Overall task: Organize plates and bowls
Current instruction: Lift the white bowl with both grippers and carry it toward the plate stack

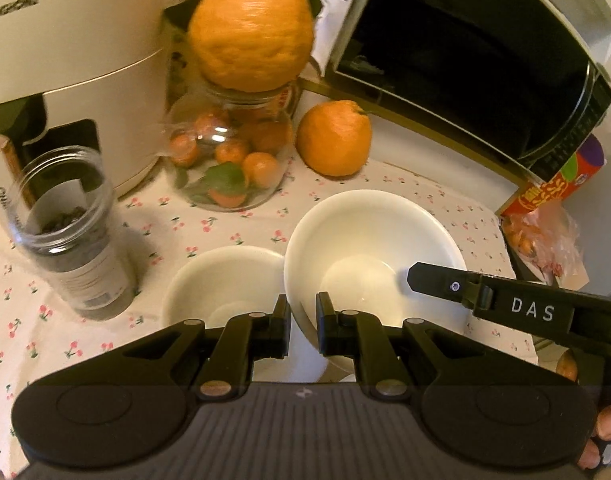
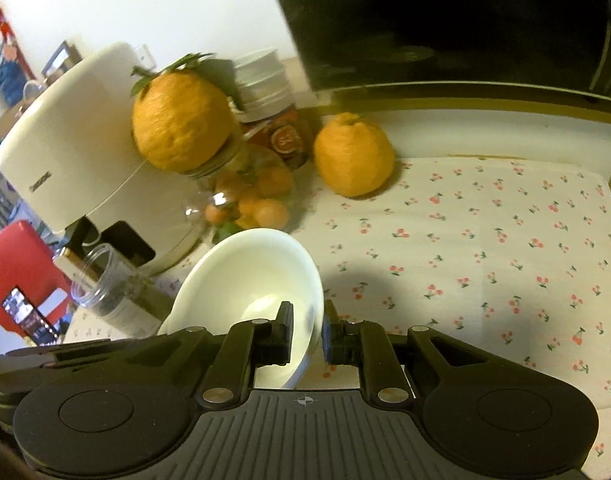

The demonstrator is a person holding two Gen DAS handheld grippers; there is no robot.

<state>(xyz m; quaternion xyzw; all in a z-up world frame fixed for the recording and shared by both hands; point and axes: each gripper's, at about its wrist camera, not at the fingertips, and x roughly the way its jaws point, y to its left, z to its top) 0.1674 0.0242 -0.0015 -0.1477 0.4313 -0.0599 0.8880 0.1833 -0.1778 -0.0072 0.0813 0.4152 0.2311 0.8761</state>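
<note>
Right, your left gripper (image 1: 303, 320) is clamped on the near rim of the large white bowl (image 1: 369, 240), jaws nearly closed. Your right gripper (image 2: 307, 330) pinches the same bowl's rim from the other side, fingers (image 1: 429, 278) reaching inside. A small white bowl (image 1: 225, 280) sits touching its left. Behind the large bowl: glass jar of tangerines (image 1: 229, 152), loose orange (image 1: 334, 138), microwave (image 1: 465, 60).
</note>
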